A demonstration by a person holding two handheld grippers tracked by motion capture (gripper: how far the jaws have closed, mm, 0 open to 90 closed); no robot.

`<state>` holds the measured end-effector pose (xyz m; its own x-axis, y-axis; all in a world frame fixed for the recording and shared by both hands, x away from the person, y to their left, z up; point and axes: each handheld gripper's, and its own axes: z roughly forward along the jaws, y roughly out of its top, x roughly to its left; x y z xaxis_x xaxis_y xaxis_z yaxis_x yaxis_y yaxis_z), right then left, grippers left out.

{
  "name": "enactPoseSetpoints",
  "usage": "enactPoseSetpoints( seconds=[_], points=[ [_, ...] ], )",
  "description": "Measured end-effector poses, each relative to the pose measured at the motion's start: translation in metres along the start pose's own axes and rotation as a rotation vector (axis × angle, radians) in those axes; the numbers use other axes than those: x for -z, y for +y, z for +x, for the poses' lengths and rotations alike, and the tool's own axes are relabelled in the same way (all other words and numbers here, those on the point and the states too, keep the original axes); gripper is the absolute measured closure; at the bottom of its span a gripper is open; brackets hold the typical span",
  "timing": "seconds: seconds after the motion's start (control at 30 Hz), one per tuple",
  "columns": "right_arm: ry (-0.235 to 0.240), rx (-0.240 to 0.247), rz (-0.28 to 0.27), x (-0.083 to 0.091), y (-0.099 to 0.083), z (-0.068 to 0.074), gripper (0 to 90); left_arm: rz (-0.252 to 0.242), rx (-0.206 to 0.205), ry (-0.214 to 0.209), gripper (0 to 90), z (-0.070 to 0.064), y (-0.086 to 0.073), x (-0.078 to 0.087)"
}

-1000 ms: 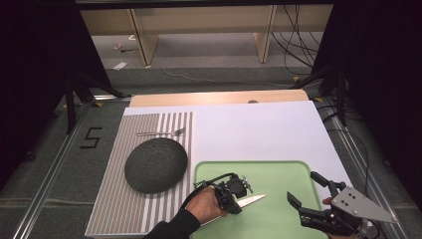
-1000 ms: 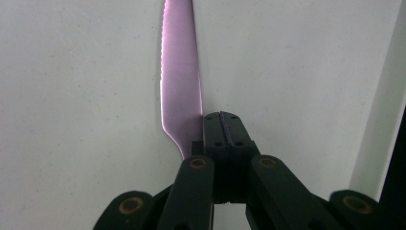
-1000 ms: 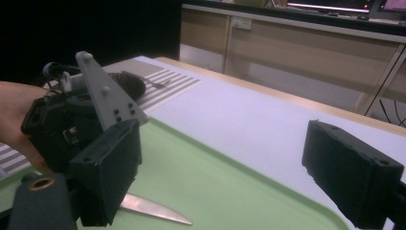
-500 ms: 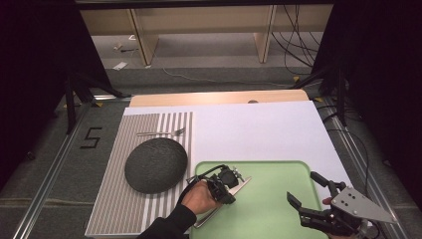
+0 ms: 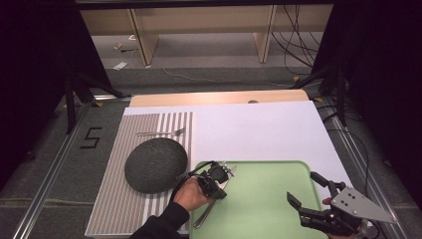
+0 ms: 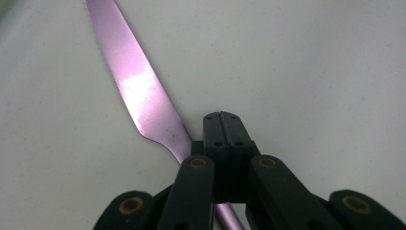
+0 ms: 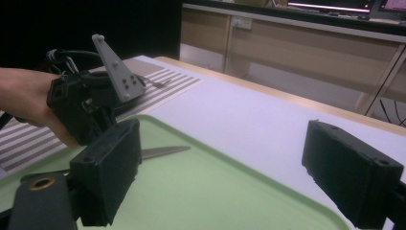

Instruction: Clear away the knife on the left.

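On the counter's striped mat [image 5: 114,199], my fork [image 5: 161,132] and dark plate [image 5: 155,165] look placed. My left tongs [image 5: 217,180] are clamped on the knife [image 6: 139,96], low over the green tray [image 5: 259,209]; placing remains, I judge. Right tongs [image 5: 307,191] gape wide, empty.

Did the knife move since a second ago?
Yes. The knife in the left gripper swung round on the green tray: its blade pointed toward the tray's middle before, now it lies along the tray's left edge.
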<state>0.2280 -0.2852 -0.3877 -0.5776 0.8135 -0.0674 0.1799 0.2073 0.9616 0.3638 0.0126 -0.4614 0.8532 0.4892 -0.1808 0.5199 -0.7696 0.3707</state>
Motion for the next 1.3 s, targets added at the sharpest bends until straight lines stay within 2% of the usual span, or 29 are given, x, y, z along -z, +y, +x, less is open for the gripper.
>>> enactPoseSetpoints(
  seconds=[0.37,0.83,0.87,0.93,1.03,1.1,1.17,1.3],
  points=[
    [0.001,0.000,0.001,0.000,0.000,0.000,14.5,-0.001,0.020,0.008,89.7,0.004,-0.007,0.004],
    [0.000,-0.002,-0.002,0.000,0.000,0.000,14.6,-0.001,0.032,0.000,89.7,-0.001,-0.017,0.006],
    [0.000,-0.002,-0.001,0.000,0.000,0.000,14.6,-0.001,0.024,-0.001,89.7,-0.001,-0.017,0.007],
    [0.001,-0.001,-0.001,0.000,0.000,0.000,14.5,-0.013,0.023,-0.004,89.6,0.000,-0.019,0.007],
    [0.001,-0.001,0.000,-0.001,0.000,0.000,14.5,-0.048,0.045,-0.008,89.0,0.002,-0.019,0.010],
    [0.002,0.000,0.001,0.000,0.000,0.000,14.6,-0.077,0.055,-0.018,78.9,0.002,-0.019,0.013],
    [0.001,-0.001,-0.001,0.000,0.000,0.000,14.5,-0.091,0.072,-0.033,73.8,0.001,-0.019,0.015],
    [0.002,0.001,0.000,0.000,0.000,0.000,14.5,-0.113,0.085,-0.040,57.5,-0.001,-0.019,0.018]
  ],
)
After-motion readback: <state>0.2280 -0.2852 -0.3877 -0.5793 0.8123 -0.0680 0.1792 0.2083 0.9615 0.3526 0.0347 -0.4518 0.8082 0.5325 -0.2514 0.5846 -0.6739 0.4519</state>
